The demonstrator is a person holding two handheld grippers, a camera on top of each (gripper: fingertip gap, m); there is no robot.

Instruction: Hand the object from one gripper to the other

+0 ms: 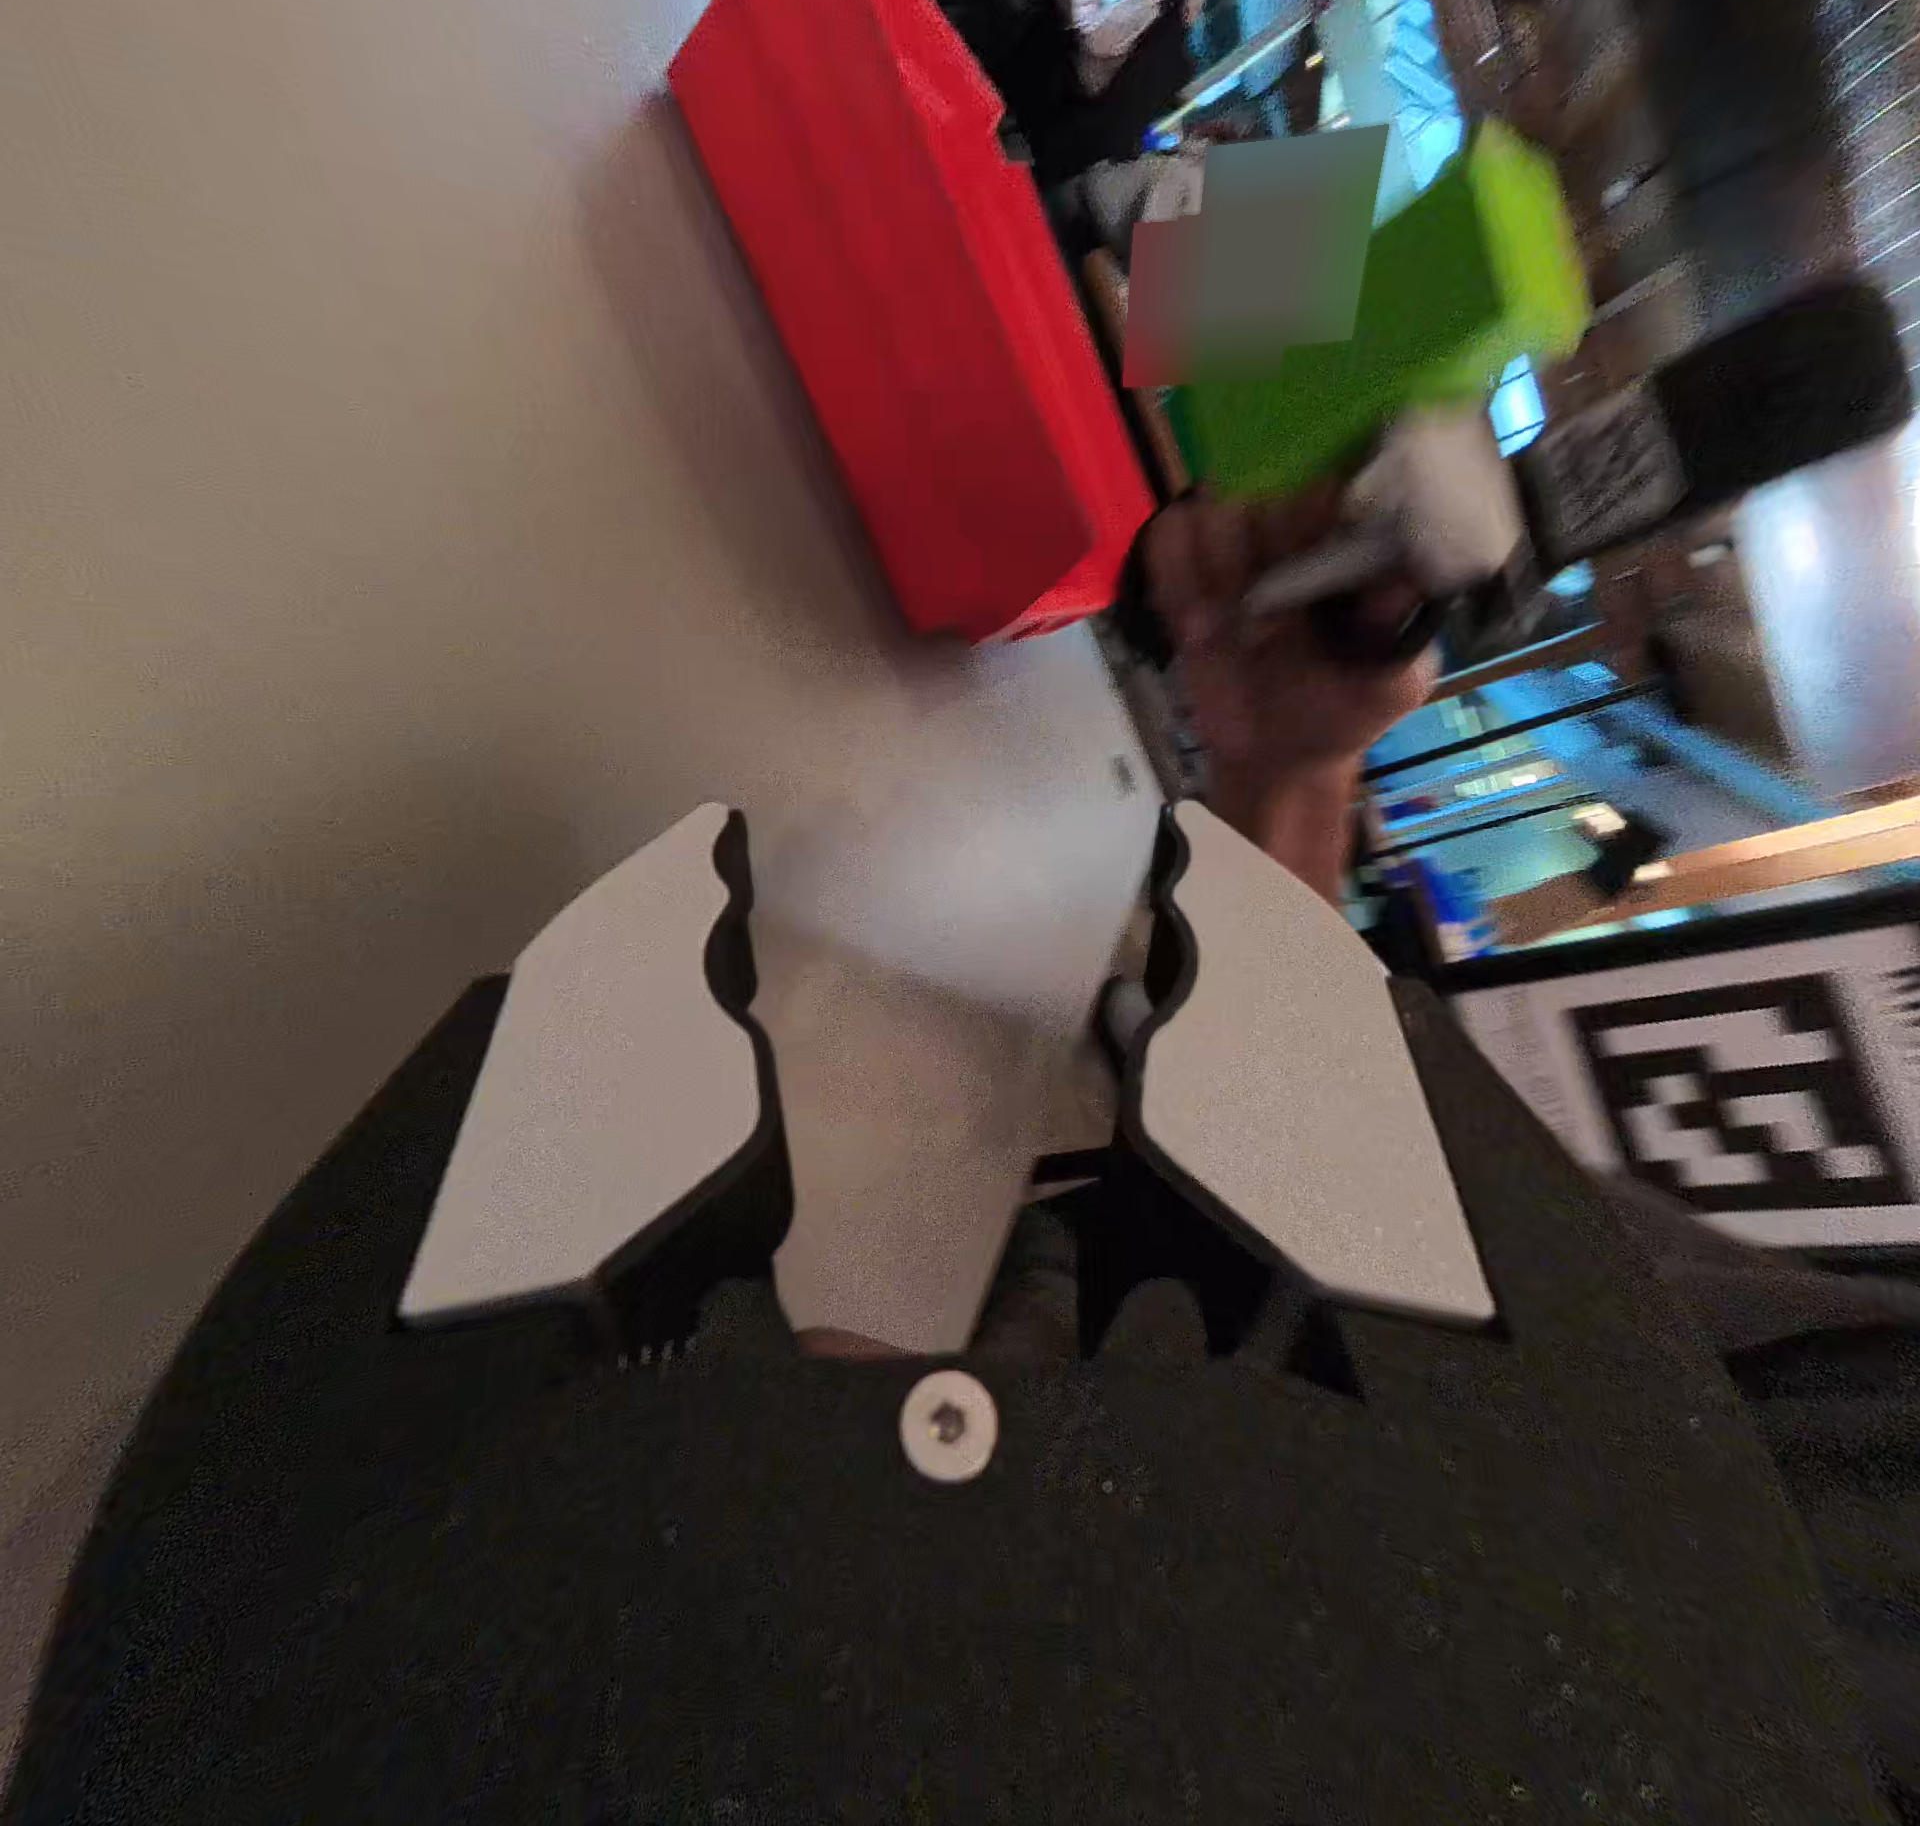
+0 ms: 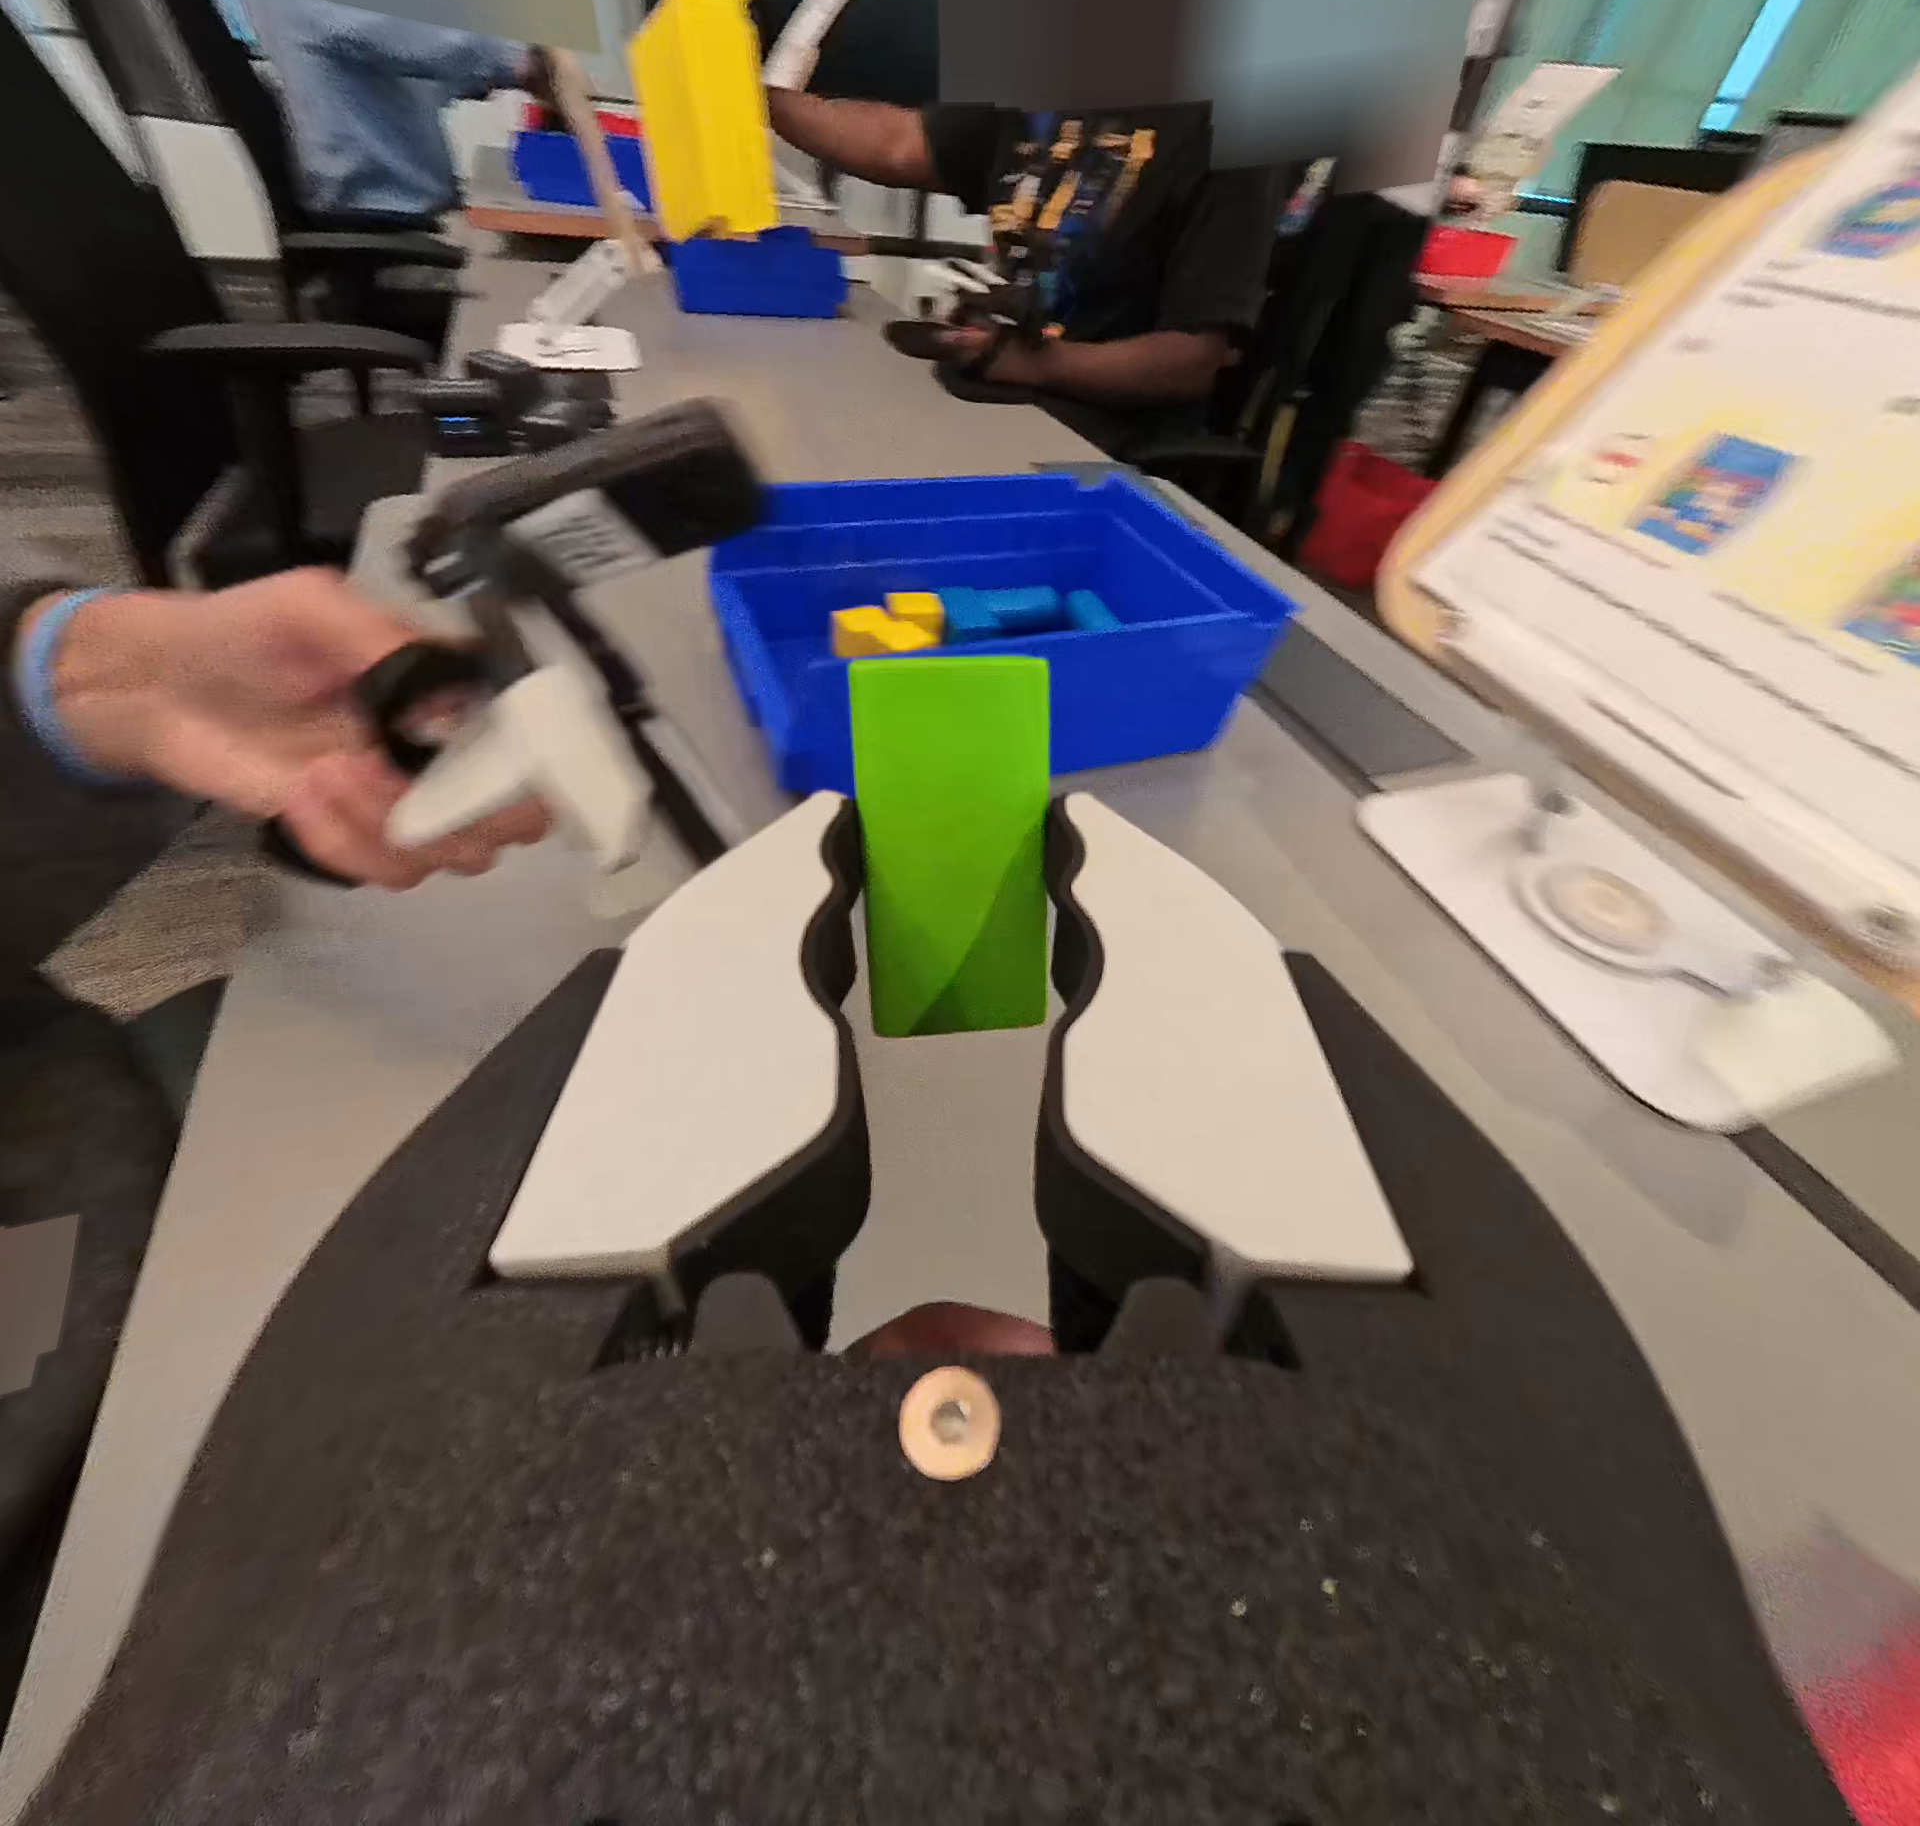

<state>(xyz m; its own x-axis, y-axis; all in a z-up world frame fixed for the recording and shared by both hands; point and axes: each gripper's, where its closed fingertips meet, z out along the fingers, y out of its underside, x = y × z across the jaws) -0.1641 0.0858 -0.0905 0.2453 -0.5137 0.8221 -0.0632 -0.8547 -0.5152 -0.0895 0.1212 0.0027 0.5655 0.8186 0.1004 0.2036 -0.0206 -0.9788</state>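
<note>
Right gripper [image 2: 954,903]: its fingers are clamped on the green block [image 2: 951,841], which stands upright between the tips, gripped along its lower half with the upper half free above them. Left gripper [image 1: 951,903]: fingers spread wide, nothing between them, aimed across the grey desk [image 1: 312,529]. In the left wrist view the green block [image 1: 1455,322] appears at about 2 o'clock, well apart from the left fingertips, beyond a red bin [image 1: 904,322] at 12 o'clock. In the right wrist view the left gripper [image 2: 582,633] and the hand [image 2: 239,716] holding it lie at 9 o'clock, blurred, near but clear of the block.

Step in hand, as judged: the approach before the transfer. To do it well, the open left fingers should probably be brought round the block's free upper half, squarely across its flat faces and clear of the right fingertips, and closed firmly before the right fingers let go; releasing early would likely drop the block on the desk.

The block is a bright lime-green rectangular prism, taller than wide, with smooth matte faces, crisp edges and a diagonal shadow across its front face. Behind it, at 12 o'clock in the right wrist view, a blue bin [image 2: 1195,675] holds yellow and blue blocks.
</note>
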